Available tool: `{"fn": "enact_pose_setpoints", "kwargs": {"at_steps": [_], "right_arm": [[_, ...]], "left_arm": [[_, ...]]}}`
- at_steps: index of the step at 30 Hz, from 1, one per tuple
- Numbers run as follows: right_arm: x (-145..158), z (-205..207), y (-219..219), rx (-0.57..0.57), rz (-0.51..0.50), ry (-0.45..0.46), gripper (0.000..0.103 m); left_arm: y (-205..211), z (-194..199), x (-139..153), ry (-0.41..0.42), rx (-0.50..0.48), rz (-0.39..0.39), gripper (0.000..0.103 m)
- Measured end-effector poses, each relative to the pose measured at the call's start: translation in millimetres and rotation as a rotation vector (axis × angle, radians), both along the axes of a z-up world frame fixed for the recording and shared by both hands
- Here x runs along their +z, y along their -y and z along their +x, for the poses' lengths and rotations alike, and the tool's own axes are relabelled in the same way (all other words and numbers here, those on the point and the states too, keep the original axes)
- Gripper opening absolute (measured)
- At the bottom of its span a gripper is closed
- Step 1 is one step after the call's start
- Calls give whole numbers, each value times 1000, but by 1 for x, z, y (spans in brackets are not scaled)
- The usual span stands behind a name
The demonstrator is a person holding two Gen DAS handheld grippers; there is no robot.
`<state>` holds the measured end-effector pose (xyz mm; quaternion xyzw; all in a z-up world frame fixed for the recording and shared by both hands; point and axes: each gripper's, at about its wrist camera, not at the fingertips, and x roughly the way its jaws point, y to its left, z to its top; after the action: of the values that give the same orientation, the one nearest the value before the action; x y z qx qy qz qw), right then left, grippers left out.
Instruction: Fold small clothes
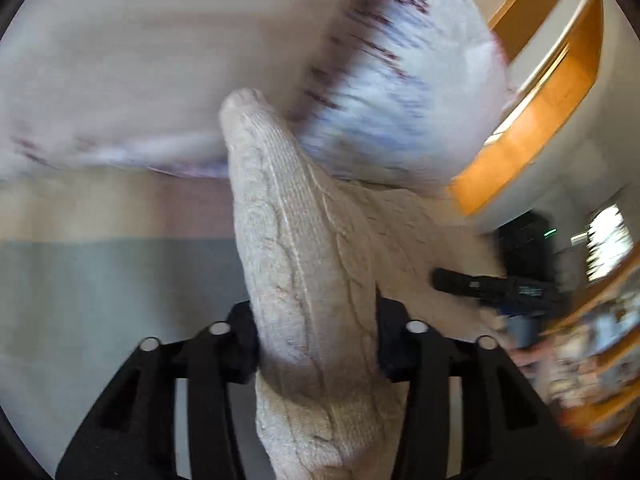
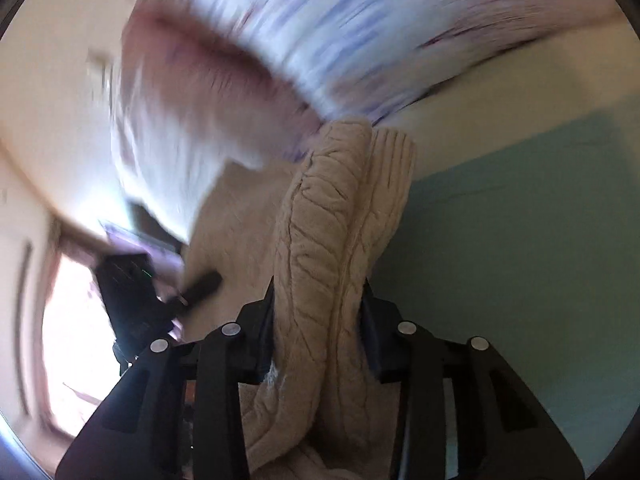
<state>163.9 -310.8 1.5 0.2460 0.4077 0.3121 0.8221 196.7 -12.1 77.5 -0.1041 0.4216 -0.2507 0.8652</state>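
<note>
A cream cable-knit garment point(image 1: 304, 264) is bunched between the fingers of my left gripper point(image 1: 316, 336), which is shut on it. The same knit point(image 2: 332, 248) is pinched in my right gripper point(image 2: 318, 332), also shut on it. The cloth hangs stretched between the two. In the left wrist view the right gripper point(image 1: 472, 284) shows at the right, on the far edge of the knit. In the right wrist view the left gripper point(image 2: 196, 288) shows at the left. Both views are blurred by motion.
A white pillow or cloth with purple marks point(image 1: 400, 80) lies behind the knit, also in the right wrist view point(image 2: 320, 40). A grey-green surface point(image 2: 520, 260) lies below. An orange wooden frame point(image 1: 540, 100) is at the right.
</note>
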Motion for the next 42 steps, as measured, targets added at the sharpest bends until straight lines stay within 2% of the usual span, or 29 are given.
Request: {"fn": "enact_pose_setpoints", "kwargs": {"at_steps": [2, 3, 4, 5, 6, 9, 10, 11, 12, 13, 14, 16, 18, 20, 22, 24, 26, 28, 31, 35, 37, 42], "right_arm": [[5, 0, -11, -73, -115, 38, 53], [10, -4, -9, -120, -107, 68, 55], [20, -14, 2, -178, -49, 126, 55], [24, -18, 7, -193, -14, 149, 56], [28, -20, 11, -198, 16, 160, 58], [25, -6, -6, -167, -32, 79, 58], [16, 3, -18, -130, -48, 27, 39], [9, 7, -24, -110, -58, 0, 15], [4, 9, -26, -147, -76, -7, 15], [4, 10, -15, -181, -62, -17, 15], [1, 16, -11, -210, -44, -36, 14], [-6, 16, 4, -287, -13, -77, 14], [-10, 16, 7, -311, -26, -85, 15], [-1, 6, 3, -322, -72, -43, 22], [15, -19, 4, -370, -126, 29, 46], [32, -63, 3, -364, -128, 184, 66], [38, -93, -2, -334, -134, 247, 67], [28, -120, -12, -292, -152, 263, 76], [7, -143, -33, -283, -276, 241, 81], [-24, -147, -62, -249, -433, 153, 85], [-29, -148, -74, -252, -488, 172, 92], [-35, -149, -98, -251, -618, 184, 100]], "left_arm": [[-16, -10, -3, 21, 96, 129, 56], [-22, -18, 0, 42, 114, 151, 58], [-34, -26, 8, 73, 133, 168, 67], [-40, -39, 14, 118, 159, 187, 75], [-44, -48, 18, 143, 171, 198, 78], [-49, -68, 22, 178, 181, 193, 85], [-46, -73, 22, 175, 181, 182, 87], [-40, -77, 21, 166, 175, 170, 90], [-36, -82, 20, 156, 168, 163, 91], [-36, -89, 17, 140, 166, 161, 99], [-32, -94, 14, 125, 177, 174, 101], [-31, -109, 7, 122, 209, 206, 101], [-26, -121, -1, 109, 220, 240, 101], [-20, -125, -10, 83, 220, 257, 101], [-14, -128, -19, 44, 217, 286, 101], [-8, -131, -27, 15, 220, 329, 101], [-1, -133, -33, 4, 201, 362, 101], [4, -133, -37, -10, 201, 384, 101], [12, -130, -45, -59, 197, 404, 101], [20, -129, -51, -72, 227, 450, 101], [21, -130, -52, -68, 236, 460, 101], [21, -137, -53, -31, 259, 455, 101]]}}
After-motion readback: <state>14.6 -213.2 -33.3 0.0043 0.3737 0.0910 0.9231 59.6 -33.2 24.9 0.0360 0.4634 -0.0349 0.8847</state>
